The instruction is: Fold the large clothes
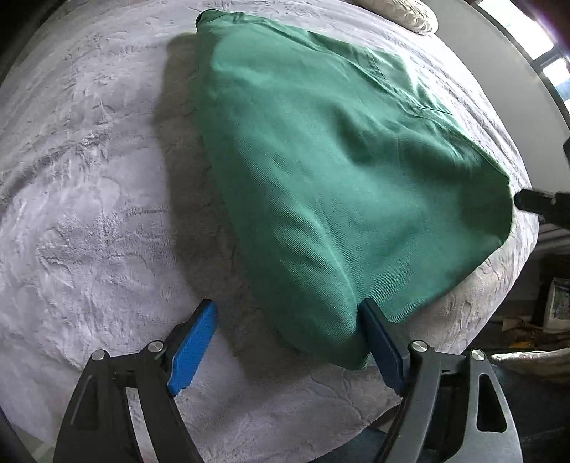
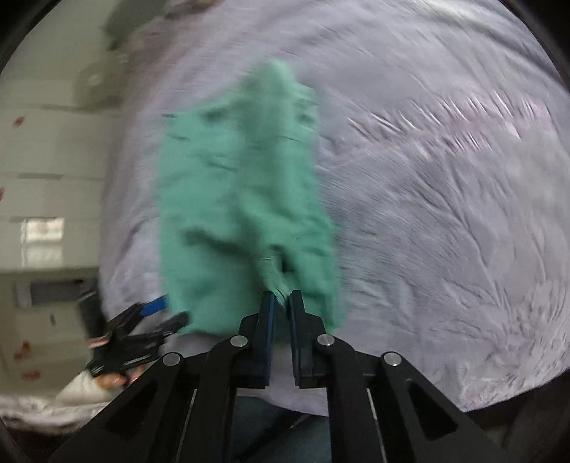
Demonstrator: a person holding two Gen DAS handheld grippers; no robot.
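Note:
A large green garment lies spread on a grey fluffy bed cover. My left gripper stands open over the garment's near corner. The cloth rests against the right-hand blue pad and is clear of the other pad. In the blurred right wrist view my right gripper is shut on a bunched edge of the green garment, which hangs or stretches away from it over the bed cover. The right gripper's black tip shows at the garment's right corner. The left gripper and a hand show at lower left.
A pale pillow lies at the bed's far end, with a window beyond it. The bed's edge curves along the right, with a light bag and clutter on the floor below. Pale drawers stand left of the bed.

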